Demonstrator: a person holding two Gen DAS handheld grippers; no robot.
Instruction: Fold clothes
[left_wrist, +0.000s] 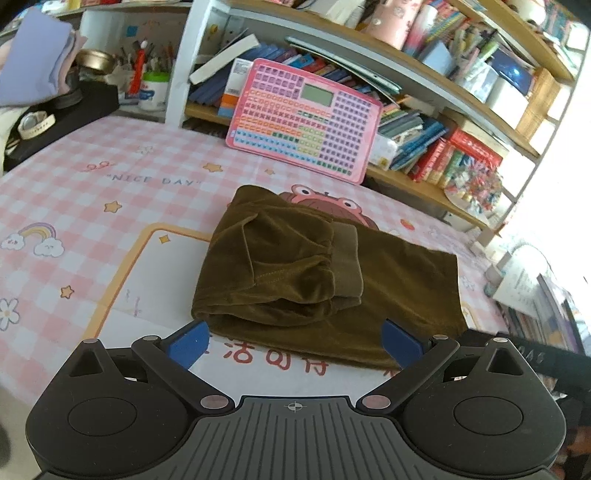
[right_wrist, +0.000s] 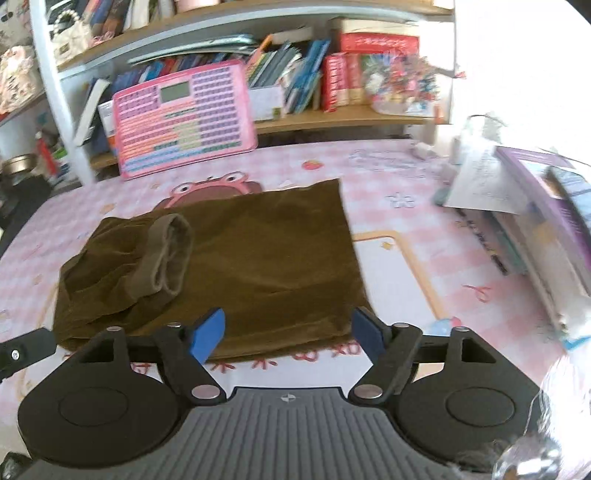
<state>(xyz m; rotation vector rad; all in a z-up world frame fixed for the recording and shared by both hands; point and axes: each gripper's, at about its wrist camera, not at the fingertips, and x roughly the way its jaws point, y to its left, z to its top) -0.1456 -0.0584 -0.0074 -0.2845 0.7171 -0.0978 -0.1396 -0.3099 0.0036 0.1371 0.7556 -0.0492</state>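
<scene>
The left tool (left_wrist: 293, 341) hangs with its jaws spread wide, holding nothing, just short of the near edge of the brown velvety garment (left_wrist: 295, 269). The garment lies on the pink checked bench (left_wrist: 92, 192), folded into a rough rectangle, its ribbed cuff (right_wrist: 166, 254) doubled back on the bunched left part. It looks soft, limp and light, the pile likely to slide on itself; a pinch through all layers at an edge or corner seems surest. The right tool (right_wrist: 288, 334) is equally wide and empty at the flat right half.
</scene>
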